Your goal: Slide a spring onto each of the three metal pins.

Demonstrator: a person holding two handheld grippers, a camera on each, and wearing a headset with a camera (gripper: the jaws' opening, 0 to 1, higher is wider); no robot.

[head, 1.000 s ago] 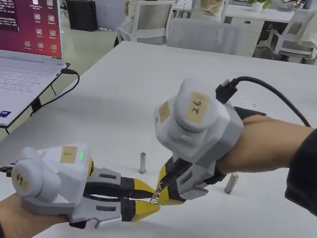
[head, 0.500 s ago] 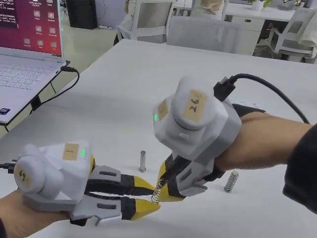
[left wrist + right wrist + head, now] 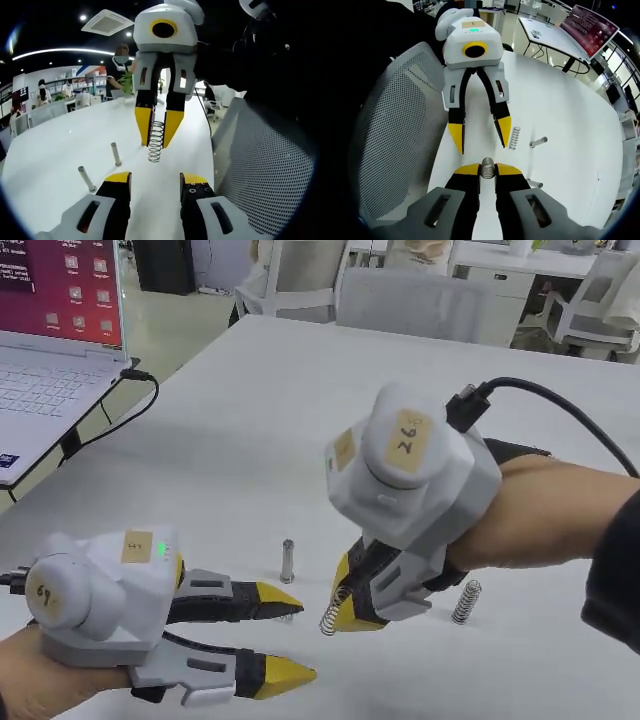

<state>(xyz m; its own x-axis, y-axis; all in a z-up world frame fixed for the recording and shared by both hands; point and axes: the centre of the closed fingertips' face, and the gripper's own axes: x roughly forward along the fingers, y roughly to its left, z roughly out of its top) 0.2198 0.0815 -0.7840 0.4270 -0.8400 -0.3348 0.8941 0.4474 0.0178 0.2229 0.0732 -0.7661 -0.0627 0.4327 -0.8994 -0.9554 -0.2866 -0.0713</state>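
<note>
Right tool (image 3: 345, 612): clamped on a spring (image 3: 335, 609) near its top coils, free end hanging down.
Left tool (image 3: 303, 637): jaws wide, empty.
Spring axis: near upright, I judged, slightly tilted.
Pin (image 3: 288, 560): stood upright on the surface (image 3: 250, 420), just left of the spring's free end and a little beyond it.
Next move: I reckoned the right tool had to carry the spring over the pin top, axes aligned.
</note>
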